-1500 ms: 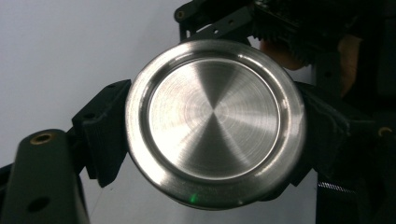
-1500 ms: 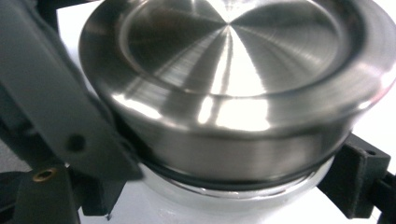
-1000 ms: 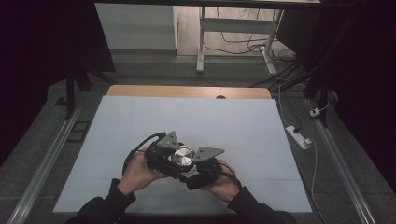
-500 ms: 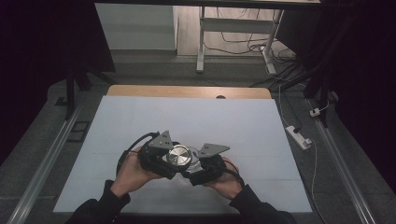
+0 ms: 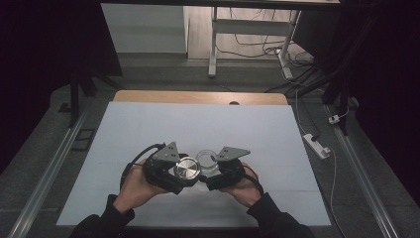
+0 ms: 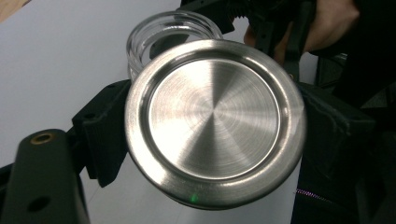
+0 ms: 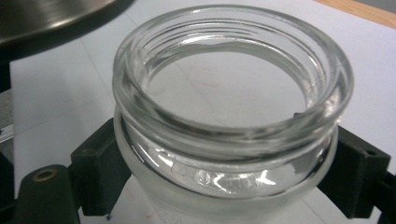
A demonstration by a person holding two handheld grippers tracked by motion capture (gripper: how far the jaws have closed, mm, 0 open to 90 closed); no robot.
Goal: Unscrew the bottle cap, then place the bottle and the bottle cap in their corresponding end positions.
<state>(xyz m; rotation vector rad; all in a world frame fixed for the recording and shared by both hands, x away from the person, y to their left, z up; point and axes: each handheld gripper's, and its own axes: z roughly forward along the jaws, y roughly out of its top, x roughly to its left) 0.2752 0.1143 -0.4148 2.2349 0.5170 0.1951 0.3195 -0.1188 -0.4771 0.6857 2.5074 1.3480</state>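
High view first, and its biggest thing: the white mat [image 5: 148, 134] covers most of the wooden table [image 5: 148, 95], and both hands work near its front edge. Off the table's right side a power strip [image 5: 316, 145] lies on the floor, well apart from the work, and nothing else on the mat stands near enough to get in the way.

Next in size are the two tools. Seen from above, the left gripper [image 5: 184, 174] is clamped on a round steel lid [image 5: 187, 168], its jaws pressing the rim from both sides — the left gripper view shows the lid [image 6: 214, 122] face-on, tilted toward the camera. Just beside it, the right gripper [image 5: 214, 174] is closed around a clear glass jar [image 5: 208, 161]; in the right gripper view the black pads squeeze the jar [image 7: 224, 140] below its threaded neck, so the mouth stays free and upright.

That split looks deliberate — one tool steadies the body while the other carries the cap. Lid and jar sit side by side, the lid off the mouth and partly overlapping it from above; whether they touch I cannot tell.
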